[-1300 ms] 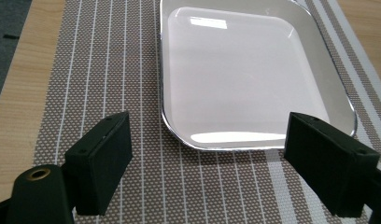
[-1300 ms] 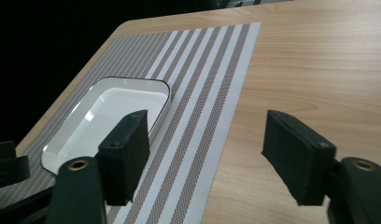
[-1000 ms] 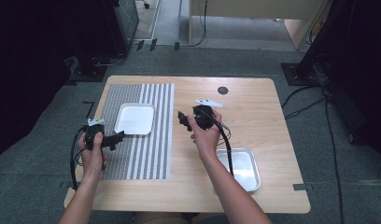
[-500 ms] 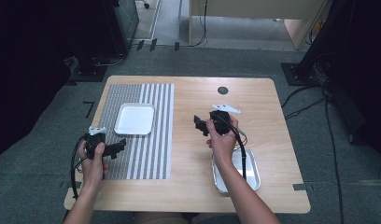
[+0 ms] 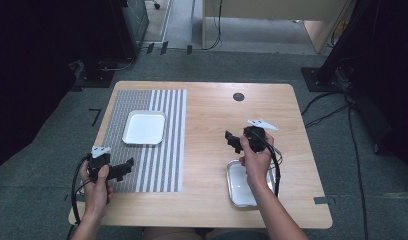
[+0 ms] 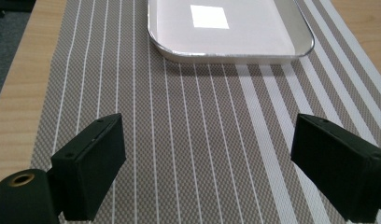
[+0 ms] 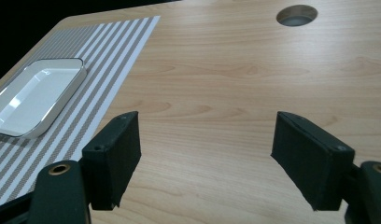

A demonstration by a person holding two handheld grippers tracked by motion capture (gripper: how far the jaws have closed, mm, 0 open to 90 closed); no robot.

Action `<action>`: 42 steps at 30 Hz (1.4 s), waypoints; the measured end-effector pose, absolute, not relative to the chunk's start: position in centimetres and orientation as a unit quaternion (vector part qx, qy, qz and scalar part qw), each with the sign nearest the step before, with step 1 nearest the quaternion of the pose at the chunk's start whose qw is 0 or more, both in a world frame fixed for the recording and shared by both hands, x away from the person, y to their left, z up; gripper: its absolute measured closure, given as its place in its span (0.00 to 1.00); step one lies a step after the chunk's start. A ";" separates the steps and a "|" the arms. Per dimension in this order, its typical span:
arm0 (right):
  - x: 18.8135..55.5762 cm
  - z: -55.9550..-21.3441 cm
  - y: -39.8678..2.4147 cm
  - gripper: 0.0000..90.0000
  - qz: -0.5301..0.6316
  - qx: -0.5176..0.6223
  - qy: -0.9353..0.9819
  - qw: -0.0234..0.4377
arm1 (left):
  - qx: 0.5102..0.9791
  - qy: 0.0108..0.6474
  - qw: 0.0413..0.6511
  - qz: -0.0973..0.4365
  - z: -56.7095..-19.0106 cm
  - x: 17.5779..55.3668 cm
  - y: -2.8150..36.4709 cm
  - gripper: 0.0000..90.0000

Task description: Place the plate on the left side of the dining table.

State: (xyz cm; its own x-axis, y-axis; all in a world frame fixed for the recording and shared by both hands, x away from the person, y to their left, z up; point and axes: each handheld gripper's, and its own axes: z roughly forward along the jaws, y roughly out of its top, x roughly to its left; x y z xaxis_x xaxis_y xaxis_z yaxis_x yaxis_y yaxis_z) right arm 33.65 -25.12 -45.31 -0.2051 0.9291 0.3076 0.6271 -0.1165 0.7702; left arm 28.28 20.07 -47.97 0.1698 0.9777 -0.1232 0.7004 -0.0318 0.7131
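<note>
While both forearms reach in low, left tongs (image 5: 128,164) just opened wide, empty, over striped mat (image 5: 162,165), right tongs (image 5: 231,141) wide, empty.

black grippers (image 5: 126,166), grey triangular plates, trailing cables

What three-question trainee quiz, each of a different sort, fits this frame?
1. True or false: the left gripper holds the tray on the striped mat.
2. How many trays sit on the table?
3. The right gripper is: A) shut on a tray B) open with nothing between its jaws C) inside the table's hole.

Key: 1 false; 2 two, the second tray lies under the right hand; 3 B.
</note>
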 end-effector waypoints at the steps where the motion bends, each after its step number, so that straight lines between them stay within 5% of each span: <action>1: 33.4 -45.3 -25.4 0.27 0.434 0.607 0.642 0.175 | 0.689 0.610 0.333 0.207 -48.1 28.0 20.1 0.11; 42: 26.5 -48.0 -36.0 0.27 0.410 0.663 0.599 0.183 | 0.705 0.593 0.307 0.239 -51.0 21.3 24.0 0.11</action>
